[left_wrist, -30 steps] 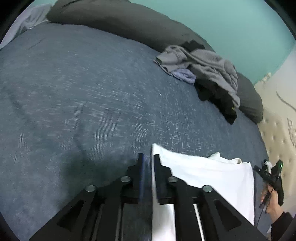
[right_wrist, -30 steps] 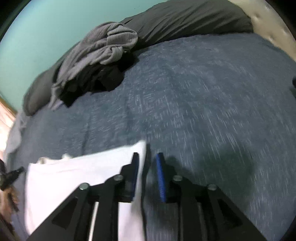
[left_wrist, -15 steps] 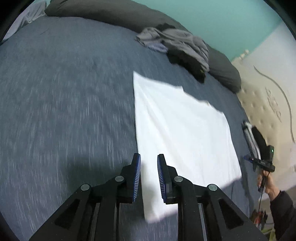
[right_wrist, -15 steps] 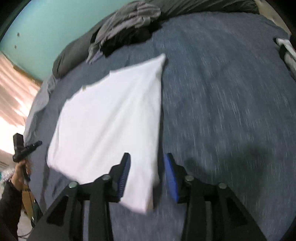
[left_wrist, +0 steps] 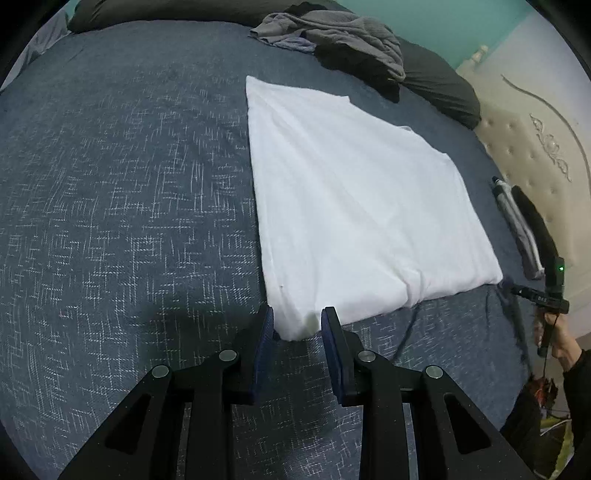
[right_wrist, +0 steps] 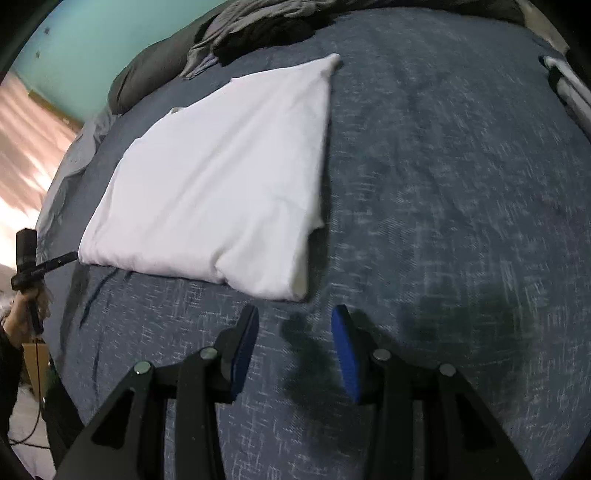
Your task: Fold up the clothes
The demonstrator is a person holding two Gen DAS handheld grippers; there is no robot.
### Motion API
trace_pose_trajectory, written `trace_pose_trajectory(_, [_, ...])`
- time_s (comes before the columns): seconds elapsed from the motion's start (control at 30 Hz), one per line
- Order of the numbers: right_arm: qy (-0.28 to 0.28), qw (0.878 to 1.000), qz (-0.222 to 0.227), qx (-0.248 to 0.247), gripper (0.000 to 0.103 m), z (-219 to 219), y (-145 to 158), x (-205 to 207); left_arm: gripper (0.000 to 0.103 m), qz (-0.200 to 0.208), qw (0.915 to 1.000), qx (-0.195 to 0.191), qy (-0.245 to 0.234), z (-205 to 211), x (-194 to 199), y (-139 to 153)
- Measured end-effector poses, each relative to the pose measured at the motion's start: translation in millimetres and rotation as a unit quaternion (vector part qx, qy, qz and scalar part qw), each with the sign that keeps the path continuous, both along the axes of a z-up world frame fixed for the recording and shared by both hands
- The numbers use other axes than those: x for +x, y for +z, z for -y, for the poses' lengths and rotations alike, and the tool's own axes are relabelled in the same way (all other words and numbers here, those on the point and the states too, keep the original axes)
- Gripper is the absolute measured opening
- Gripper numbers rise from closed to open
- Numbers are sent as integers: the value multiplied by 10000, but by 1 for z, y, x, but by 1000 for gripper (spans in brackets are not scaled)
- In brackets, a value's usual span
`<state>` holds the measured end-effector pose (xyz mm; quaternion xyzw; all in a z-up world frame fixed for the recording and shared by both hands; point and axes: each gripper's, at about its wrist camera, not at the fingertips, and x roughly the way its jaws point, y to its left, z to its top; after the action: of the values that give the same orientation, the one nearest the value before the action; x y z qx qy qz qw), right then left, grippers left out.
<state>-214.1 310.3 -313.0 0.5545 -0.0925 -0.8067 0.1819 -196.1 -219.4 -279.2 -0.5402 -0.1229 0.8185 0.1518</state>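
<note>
The left tool (left_wrist: 297, 325) has its jaws apart, straddling the near corner of the white shirt (left_wrist: 354, 199) without closing on it; the cloth reaches in between the pads, and whether it touches them cannot be told. Ahead of this tool the shirt lies flat on the bed (left_wrist: 122, 184) as a folded panel, its left edge running straight away from the tool and its near edge trailing off to the right. Far ahead, a grey pile of clothes (left_wrist: 343, 33) sits against dark pillows (left_wrist: 439, 85). The right tool (right_wrist: 293, 332) is also open and holds nothing, hovering over bare bedcover just short of the shirt's near right corner, which lies slightly ahead and to its left. The shirt looks light, soft and limp: it will sag and slide on itself, so a pinch through all layers at each near corner would likely carry it best, with both corners lifted together to keep the fold square. The near fold is thick and rounded, so a shallow grip may catch only the top layer. Another fold seems likely.
</note>
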Motion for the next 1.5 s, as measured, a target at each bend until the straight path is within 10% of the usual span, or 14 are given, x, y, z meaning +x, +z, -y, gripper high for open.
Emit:
trace_pose_trajectory(0.17, [376, 9982, -134, 438, 41, 22, -3, -8, 28, 19, 10000, -93, -16, 0, -3, -7])
trace_pose_trajectory(0.4, [611, 9949, -290, 743, 4, 31, -5, -8, 6, 28, 9991, -344, -236, -9, -3, -11])
trace_pose_trajectory(0.77, [339, 9935, -708, 828, 1, -2, 28, -10, 4, -360, 9907, -1246, -402, -15, -1, 18])
trace_pose_trajectory(1.5, [100, 9947, -601, 828, 1, -9, 10, -16, 3, -204, 9848, -1674, -421, -5, 0, -13])
